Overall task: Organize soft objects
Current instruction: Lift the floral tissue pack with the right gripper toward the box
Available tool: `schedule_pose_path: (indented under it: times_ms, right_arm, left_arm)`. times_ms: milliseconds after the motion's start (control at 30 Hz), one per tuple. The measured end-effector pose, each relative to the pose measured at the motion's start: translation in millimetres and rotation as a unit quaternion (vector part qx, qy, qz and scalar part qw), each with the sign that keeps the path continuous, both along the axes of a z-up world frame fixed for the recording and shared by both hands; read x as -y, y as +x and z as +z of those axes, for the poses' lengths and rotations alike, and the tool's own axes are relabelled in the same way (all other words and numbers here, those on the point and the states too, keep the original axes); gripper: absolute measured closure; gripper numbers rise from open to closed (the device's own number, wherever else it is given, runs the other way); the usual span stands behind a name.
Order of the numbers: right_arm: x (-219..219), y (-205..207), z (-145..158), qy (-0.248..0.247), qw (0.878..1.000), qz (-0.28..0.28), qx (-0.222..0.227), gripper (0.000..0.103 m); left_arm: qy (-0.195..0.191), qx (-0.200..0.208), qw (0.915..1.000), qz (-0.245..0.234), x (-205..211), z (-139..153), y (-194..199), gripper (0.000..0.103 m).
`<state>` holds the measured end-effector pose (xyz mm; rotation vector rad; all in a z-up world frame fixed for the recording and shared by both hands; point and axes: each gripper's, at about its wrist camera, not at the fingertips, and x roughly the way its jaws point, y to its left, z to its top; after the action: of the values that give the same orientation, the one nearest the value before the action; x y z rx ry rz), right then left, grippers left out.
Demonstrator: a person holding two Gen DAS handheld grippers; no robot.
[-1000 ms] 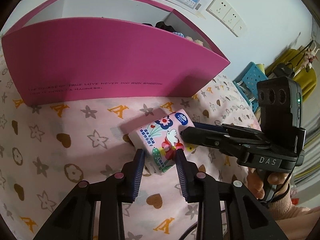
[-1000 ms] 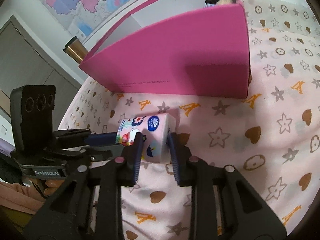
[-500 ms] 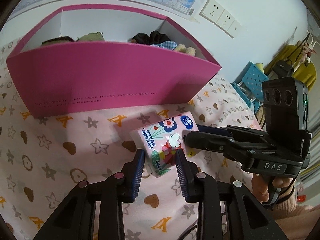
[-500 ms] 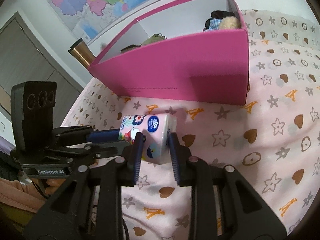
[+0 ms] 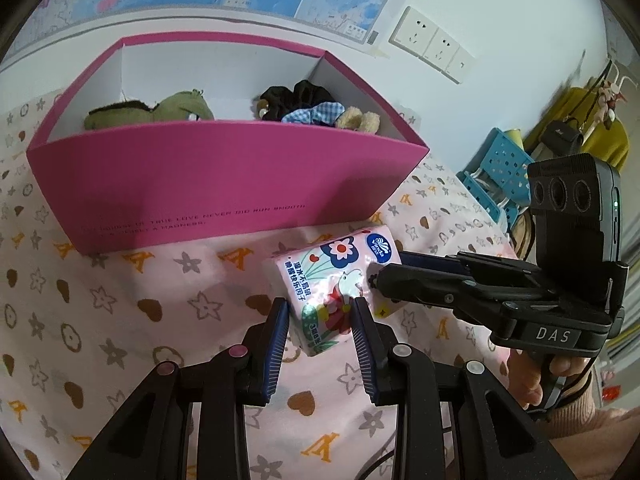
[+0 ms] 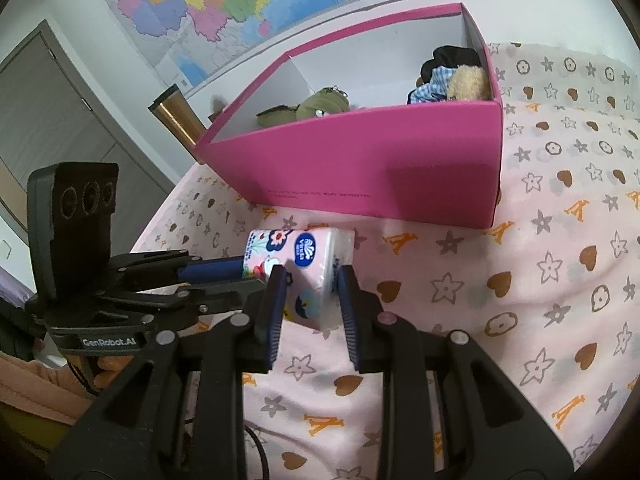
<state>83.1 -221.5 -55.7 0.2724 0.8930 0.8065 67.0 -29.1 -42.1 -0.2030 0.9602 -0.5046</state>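
Note:
A pink floral tissue pack (image 5: 334, 280) is held above the patterned cloth by both grippers. My left gripper (image 5: 320, 316) is shut on its near end. My right gripper (image 6: 312, 284) is shut on the pack (image 6: 308, 268) from the other side; it shows in the left wrist view (image 5: 400, 276) at the pack's right. A pink box (image 5: 208, 176) stands behind, also in the right wrist view (image 6: 380, 168). Inside lie a green plush (image 5: 160, 110), a dark scrunchie (image 5: 296, 98), blue checked fabric (image 5: 316, 114) and a tan plush (image 5: 358, 120).
A pink cloth with stars and hearts (image 5: 100, 300) covers the surface. A bronze tumbler (image 6: 176, 120) stands left of the box. A blue basket (image 5: 500, 176) sits off the right edge. A wall with sockets (image 5: 430, 44) and a map (image 6: 240, 4) is behind.
Both grippers have lifted the tissue pack up off the cloth; the views rose, so the box's inside and its contents now show.

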Motion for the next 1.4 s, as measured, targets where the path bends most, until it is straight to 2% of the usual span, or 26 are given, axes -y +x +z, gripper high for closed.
schedule_pose_path:
  times_ms: [633,1400]
  right_arm:
    - [0.0,-2.0,19.8,0.008,1.0,-0.003,0.021,0.073]
    - [-0.6,1.7,33.0,0.01,0.999,-0.002,0.038,0.073]
  left_arm:
    - [0.006,0.033,0.9994,0.003,-1.7,21.2,-4.3,0.071]
    - [0.011,0.054,0.9985,0.005,-0.9,33.6,-2.9,0.071]
